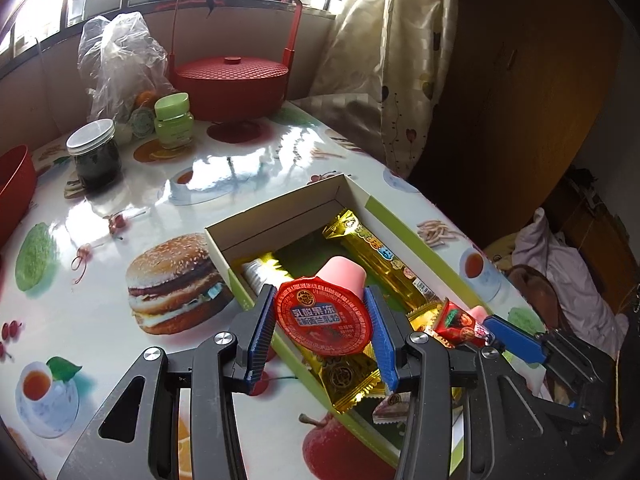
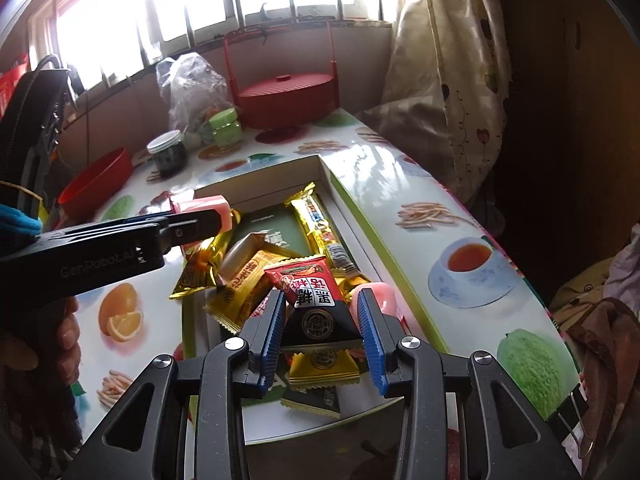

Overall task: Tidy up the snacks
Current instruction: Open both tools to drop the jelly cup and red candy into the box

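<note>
**Both grippers loaded above the snack box**

Blue ribbed fingers (image 1: pixel 262 330) of the left gripper (image 1: pixel 320 328) are clamped, partly closed, on a pink plastic jelly cup with a red foil lid (image 1: pixel 322 312), and the lid faces straight into the left wrist camera. That cup hangs over the near end of the shallow cardboard box with green-edged walls (image 1: pixel 384 216), which sits on the glossy food-print tablecloth (image 1: pixel 120 240). Over on the other side, the right gripper (image 2: pixel 322 334) has its pads pressed on a small red-and-black candy packet (image 2: pixel 316 300), jaws narrower than the left pair, and it too hangs above the box. Down inside lie a long gold-foil snack bar (image 1: pixel 380 260) along the far wall, a heap of small gold-wrapped candies (image 2: pixel 240 280), and what looks like another pink jelly cup (image 2: pixel 380 296) just behind the right finger, though it is half hidden. Further back on the table stand a red lidded basket with a tall handle (image 1: pixel 232 76), a dark glass jar with a metal lid (image 1: pixel 94 156), a pale green jar (image 1: pixel 173 122) and a crumpled clear plastic bag (image 1: pixel 116 52).
</note>
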